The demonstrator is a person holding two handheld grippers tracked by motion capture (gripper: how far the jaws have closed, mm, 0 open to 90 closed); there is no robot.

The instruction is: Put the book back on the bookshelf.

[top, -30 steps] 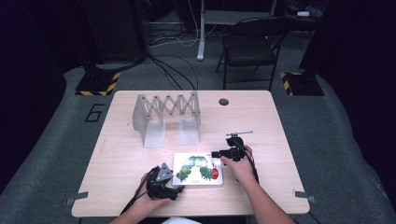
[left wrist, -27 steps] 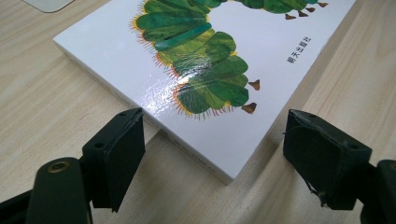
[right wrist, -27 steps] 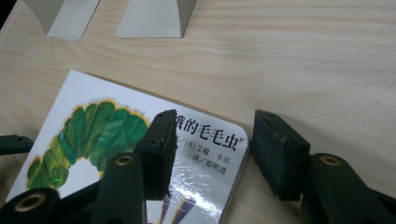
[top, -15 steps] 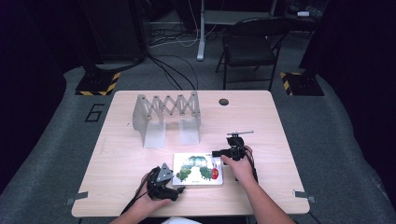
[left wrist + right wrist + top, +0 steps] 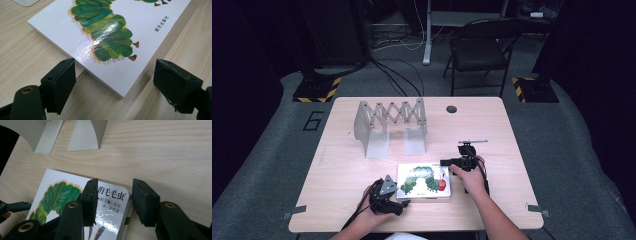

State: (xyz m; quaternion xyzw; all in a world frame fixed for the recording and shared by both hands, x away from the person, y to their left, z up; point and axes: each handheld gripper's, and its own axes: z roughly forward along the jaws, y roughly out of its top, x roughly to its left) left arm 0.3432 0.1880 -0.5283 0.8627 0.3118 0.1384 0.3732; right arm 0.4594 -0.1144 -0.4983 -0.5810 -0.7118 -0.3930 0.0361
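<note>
**A:** Item one?

**B:** Picture book (image 5: 424, 181), white cover with a green caterpillar. It lies flat and closed on the wooden table (image 5: 512, 150), near the front edge and roughly mid-width.

**A:** What is on it?

**B:** Right gripper (image 5: 443, 162), held level at the book's far right corner. Its jaws have just been closing and now clamp that corner. In the right gripper view one pad sits on the cover beside the printed title, and the other presses against the book's side edge.

**A:** Item three?

**B:** Left gripper (image 5: 403, 202), at the book's near left corner. Its jaws are spread wide. In the left gripper view the corner lies between the two pads. The far pad stands well clear. The other is just beside the book's edge; whether it touches I cannot tell.

**A:** The hands?

**B:** One on each gripper, forearms coming in over the front edge of the table.

**A:** What else is on the table?

**B:** Grey accordion-fold rack (image 5: 389, 122), upright behind the book and well apart from it. Also a small dark round hole (image 5: 451, 109) in the tabletop, to the right of the rack.

**A:** And beyond the table?

**B:** Folding chair (image 5: 479, 50) on the grey floor behind the table. A painted numeral 6 (image 5: 313, 120) on the floor at the left. Two yellow-and-black striped bases (image 5: 317, 90), one at each side.
</note>
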